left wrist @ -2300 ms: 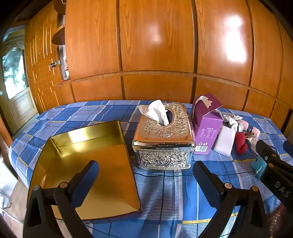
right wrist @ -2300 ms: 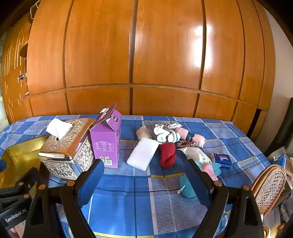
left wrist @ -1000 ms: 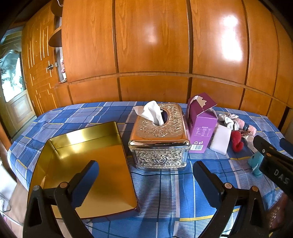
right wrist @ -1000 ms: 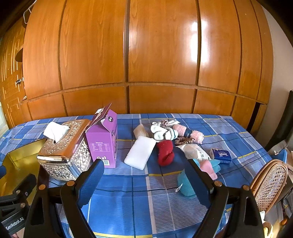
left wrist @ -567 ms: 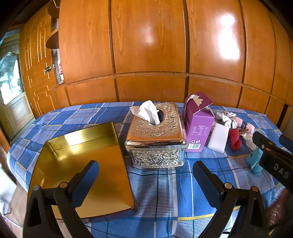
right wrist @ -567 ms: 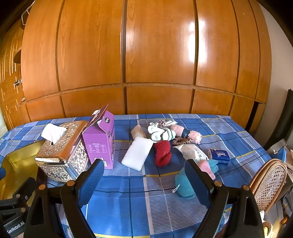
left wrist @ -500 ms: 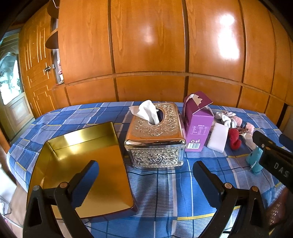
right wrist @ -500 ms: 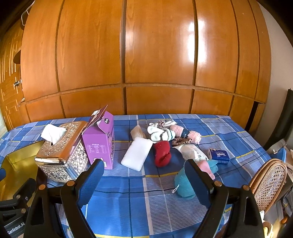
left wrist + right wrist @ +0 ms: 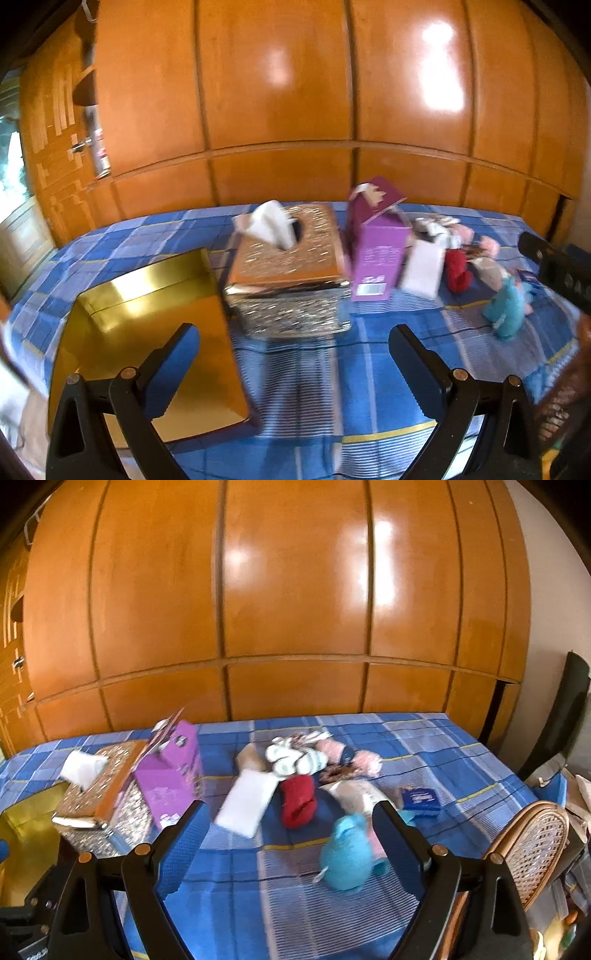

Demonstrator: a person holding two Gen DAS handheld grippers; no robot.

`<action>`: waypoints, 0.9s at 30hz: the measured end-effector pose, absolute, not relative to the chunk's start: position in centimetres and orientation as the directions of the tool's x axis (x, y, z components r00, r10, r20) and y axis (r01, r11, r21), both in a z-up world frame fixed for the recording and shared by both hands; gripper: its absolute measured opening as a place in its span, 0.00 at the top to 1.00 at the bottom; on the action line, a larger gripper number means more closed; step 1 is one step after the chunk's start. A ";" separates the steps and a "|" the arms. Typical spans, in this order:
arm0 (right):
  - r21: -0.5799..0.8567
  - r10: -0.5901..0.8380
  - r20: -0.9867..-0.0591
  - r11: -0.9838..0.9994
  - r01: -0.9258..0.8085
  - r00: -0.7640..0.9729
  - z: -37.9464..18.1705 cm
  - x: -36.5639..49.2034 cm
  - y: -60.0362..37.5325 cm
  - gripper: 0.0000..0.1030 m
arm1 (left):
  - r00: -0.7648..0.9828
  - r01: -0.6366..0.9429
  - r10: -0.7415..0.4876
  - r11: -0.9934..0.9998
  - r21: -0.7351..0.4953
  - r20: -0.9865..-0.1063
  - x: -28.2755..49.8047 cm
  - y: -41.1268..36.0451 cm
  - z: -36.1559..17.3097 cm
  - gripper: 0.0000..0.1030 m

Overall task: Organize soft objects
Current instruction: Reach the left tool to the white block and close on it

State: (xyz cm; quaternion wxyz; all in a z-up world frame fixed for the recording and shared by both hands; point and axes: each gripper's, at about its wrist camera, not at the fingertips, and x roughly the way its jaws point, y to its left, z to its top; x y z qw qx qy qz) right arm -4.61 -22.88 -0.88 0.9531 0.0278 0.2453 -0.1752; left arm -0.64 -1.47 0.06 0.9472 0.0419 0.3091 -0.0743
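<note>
- Our right gripper (image 9: 290, 843) and left gripper (image 9: 293, 363) are spread, holding nothing.
- Beyond our right fingers, the fuzzy teal plush toy (image 9: 347, 853) abuts pink cloth; a wide closure may snag both.

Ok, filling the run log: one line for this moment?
left tool open, empty | right tool open, empty | teal soft toy on tablecloth | gold tray empty

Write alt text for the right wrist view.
The open right gripper hovers empty over a blue plaid tablecloth, aimed at a teal plush toy and a pile of socks. To the left stand a purple carton and an ornate tissue box, before wood panelling.
</note>
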 end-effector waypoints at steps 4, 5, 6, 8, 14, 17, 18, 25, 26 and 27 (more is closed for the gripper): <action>-0.015 -0.379 -0.469 0.906 0.423 0.797 0.1 -5.1 -26.2 0.12 | 0.726 0.339 -0.284 0.940 -0.033 -0.627 0.4 -3.3 1.0 0.00; -0.010 -0.392 -0.469 0.898 0.439 0.792 0.2 -5.2 -27.0 0.12 | 0.699 0.379 -0.318 0.924 -0.045 -0.640 0.9 -4.1 1.0 0.00; -0.004 -0.408 -0.467 0.888 0.459 0.785 0.4 -5.5 -27.9 0.12 | 0.675 0.411 -0.344 0.910 -0.055 -0.652 1.3 -4.9 0.9 0.00; 0.008 -0.431 -0.464 0.872 0.490 0.774 0.7 -6.0 -29.6 0.12 | 0.623 0.456 -0.377 0.887 -0.074 -0.685 2.4 -6.6 0.5 0.00; 0.038 -0.462 -0.480 0.839 0.543 0.746 0.6 -7.1 -33.3 0.12 | 0.543 0.534 -0.386 0.844 -0.048 -0.746 5.3 -12.0 -0.6 0.02; 0.050 -0.457 -0.504 0.832 0.553 0.733 0.0 -7.0 -34.4 0.12 | 0.531 0.566 -0.380 0.824 -0.017 -0.758 5.9 -14.3 -0.7 0.04; 0.058 -0.450 -0.512 0.832 0.552 0.732 -0.2 -6.9 -34.6 0.12 | 0.537 0.578 -0.379 0.816 0.002 -0.754 5.9 -15.2 -0.7 0.04; 0.078 -0.408 -0.543 0.845 0.529 0.734 -1.1 -6.5 -35.2 0.12 | 0.506 0.670 -0.380 0.739 0.075 -0.774 10.8 -20.9 -1.5 0.16; 0.083 -0.404 -0.546 0.845 0.528 0.734 -1.1 -6.5 -35.4 0.12 | 0.491 0.667 -0.373 0.743 0.064 -0.787 11.9 -21.6 -2.0 0.18; 0.089 -0.399 -0.550 0.845 0.527 0.734 -1.2 -6.5 -35.5 0.11 | 0.490 0.667 -0.364 0.741 0.072 -0.792 12.6 -22.4 -2.4 0.21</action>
